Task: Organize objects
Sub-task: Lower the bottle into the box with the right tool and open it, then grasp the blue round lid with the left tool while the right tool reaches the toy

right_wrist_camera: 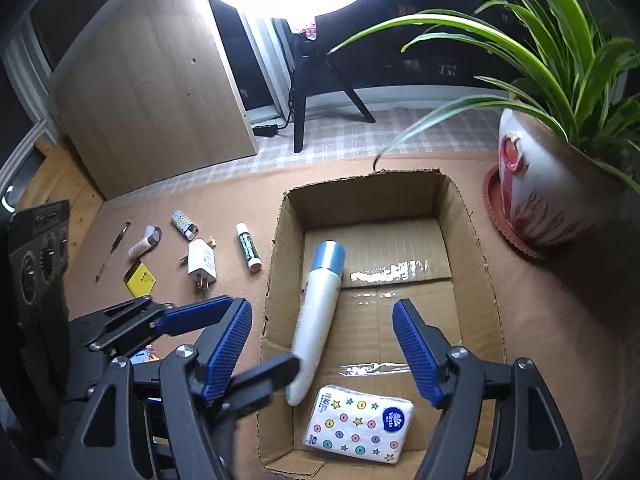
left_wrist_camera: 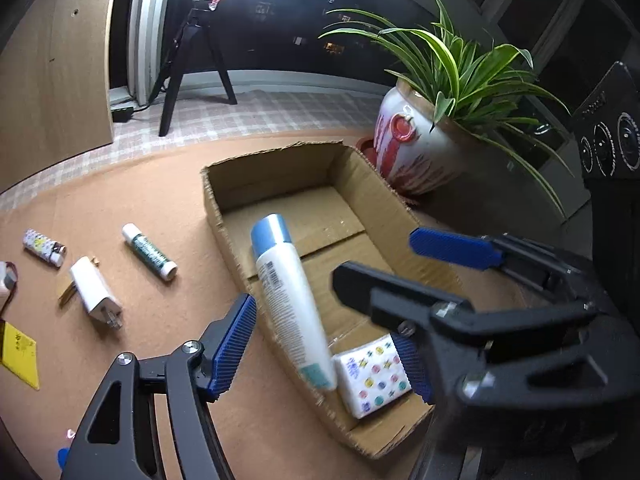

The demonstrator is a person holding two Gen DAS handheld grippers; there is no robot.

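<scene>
White tube in cardboard box

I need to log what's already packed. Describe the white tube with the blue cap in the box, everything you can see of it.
The tube is long, white and plastic-looking, with a light blue cylindrical cap at its far end and a flattened, teal-tinted crimp at its near end. Printed text and a barcode run along one side. It lies inside the cardboard box, leaning along the left wall, cap pointing away. Its crimped end sits beside the tissue pack; whether they touch is unclear. No gripper holds it.
</scene>
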